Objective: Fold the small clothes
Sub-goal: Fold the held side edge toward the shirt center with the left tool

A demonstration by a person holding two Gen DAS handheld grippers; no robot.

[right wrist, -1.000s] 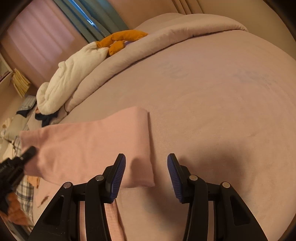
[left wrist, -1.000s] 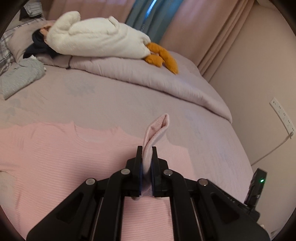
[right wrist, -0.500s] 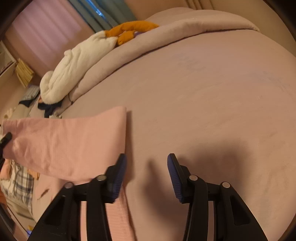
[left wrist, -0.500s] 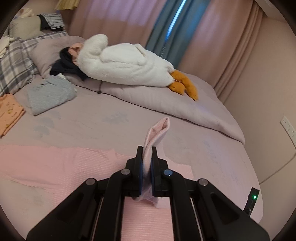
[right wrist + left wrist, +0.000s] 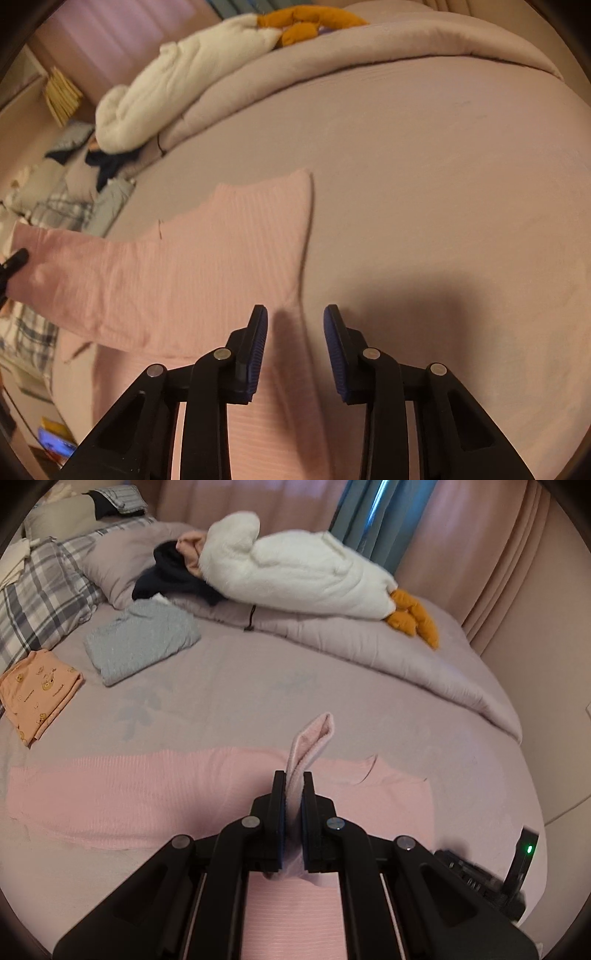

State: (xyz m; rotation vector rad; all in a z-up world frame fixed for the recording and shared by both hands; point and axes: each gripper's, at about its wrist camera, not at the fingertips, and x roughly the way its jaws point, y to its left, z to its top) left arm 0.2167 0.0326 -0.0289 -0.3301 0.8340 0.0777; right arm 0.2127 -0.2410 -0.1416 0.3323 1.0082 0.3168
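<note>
Since a second ago we have swept the left gripper (image 5: pixel 293 794) sideways, fingers clamping the pink shirt (image 5: pixel 147 797) sleeve (angled down); right gripper (image 5: pixel 295 332) fingers are closing, shirt edge between them untouched.

One pink ribbed top (image 5: pixel 155 794) lies spread on the bed (image 5: pixel 332 701). Beyond it, toward the pillows, sit two folded garments — one grey-blue (image 5: pixel 142 642), one orange (image 5: pixel 37 690). One white plush goose (image 5: pixel 295 576) lies further back. Two pillows — one plaid (image 5: pixel 40 602), one mauve (image 5: pixel 118 561) — and two grippers, left (image 5: pixel 294 790) and right (image 5: pixel 295 325).
</note>
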